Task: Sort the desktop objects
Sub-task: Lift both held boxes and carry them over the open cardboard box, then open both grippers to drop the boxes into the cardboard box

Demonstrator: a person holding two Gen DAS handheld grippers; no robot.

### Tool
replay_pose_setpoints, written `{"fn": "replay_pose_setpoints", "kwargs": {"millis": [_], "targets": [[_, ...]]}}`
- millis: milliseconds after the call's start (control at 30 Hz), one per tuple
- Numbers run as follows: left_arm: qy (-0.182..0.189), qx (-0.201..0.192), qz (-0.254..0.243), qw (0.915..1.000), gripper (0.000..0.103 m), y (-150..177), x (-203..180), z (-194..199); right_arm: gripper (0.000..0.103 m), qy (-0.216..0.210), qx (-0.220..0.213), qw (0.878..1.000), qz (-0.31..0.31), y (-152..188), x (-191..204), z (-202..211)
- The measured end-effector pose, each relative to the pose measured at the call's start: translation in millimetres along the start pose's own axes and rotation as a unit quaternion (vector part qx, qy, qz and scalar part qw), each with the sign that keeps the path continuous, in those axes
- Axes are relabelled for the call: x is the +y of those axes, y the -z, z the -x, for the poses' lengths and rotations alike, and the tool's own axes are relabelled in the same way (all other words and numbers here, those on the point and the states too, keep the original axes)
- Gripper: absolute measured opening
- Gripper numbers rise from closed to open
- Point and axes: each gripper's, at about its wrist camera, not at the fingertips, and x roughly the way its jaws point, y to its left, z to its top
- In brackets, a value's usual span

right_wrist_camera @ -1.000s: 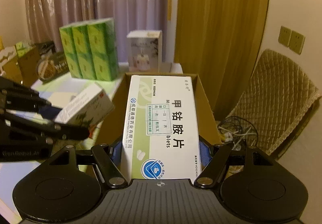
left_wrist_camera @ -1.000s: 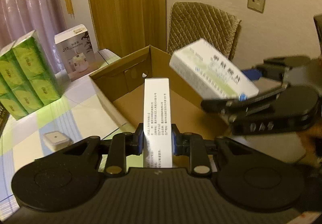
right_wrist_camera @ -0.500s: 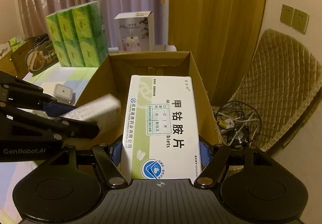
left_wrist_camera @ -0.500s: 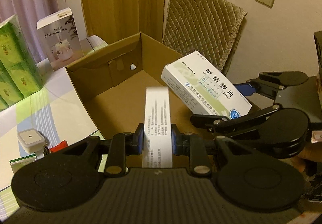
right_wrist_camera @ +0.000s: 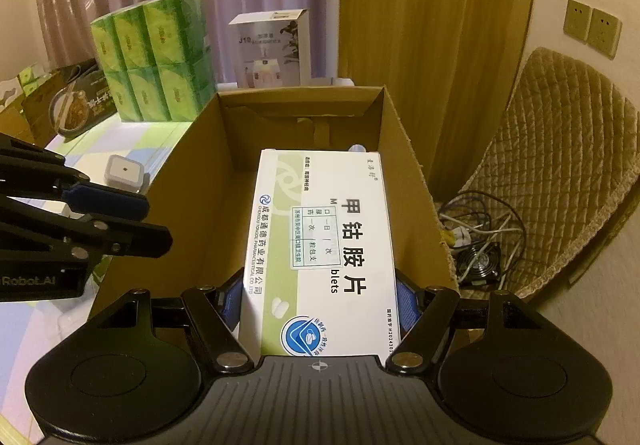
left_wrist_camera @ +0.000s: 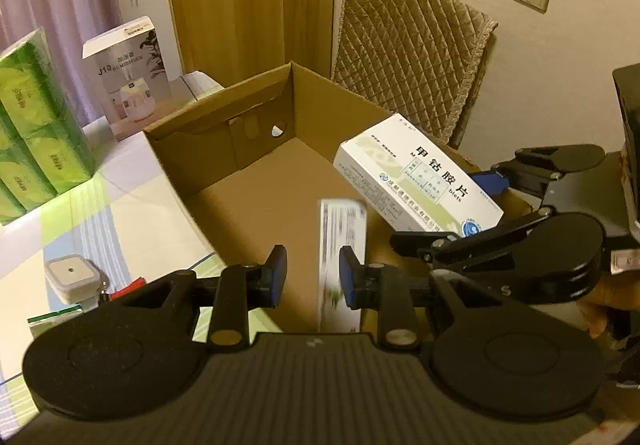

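The left gripper (left_wrist_camera: 312, 271) stands parted over the open carton (left_wrist_camera: 224, 125), and the slim box (left_wrist_camera: 342, 257), blurred, rests only against one finger (left_wrist_camera: 348, 277), with a clear gap to the other; I judge it is dropping free. It could land on end and tip against the near wall below the jaws. The right gripper (right_wrist_camera: 320, 305) clamps the tablet box (right_wrist_camera: 320, 245) by its long sides, tilted down into the carton just beside the left gripper. Released from here, it may fall onto the slim box or knock the left gripper's fingers.
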Motion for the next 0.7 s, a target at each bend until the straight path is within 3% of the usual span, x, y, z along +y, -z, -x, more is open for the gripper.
{"fn": "replay_pose_setpoints", "kwargs": {"millis": [700], "targets": [[-0.019, 0.002, 0.019, 0.9996, 0.025, 19, 21, 24, 0.069, 0.002, -0.009, 1.000, 0.017, -5, 15, 7]]}}
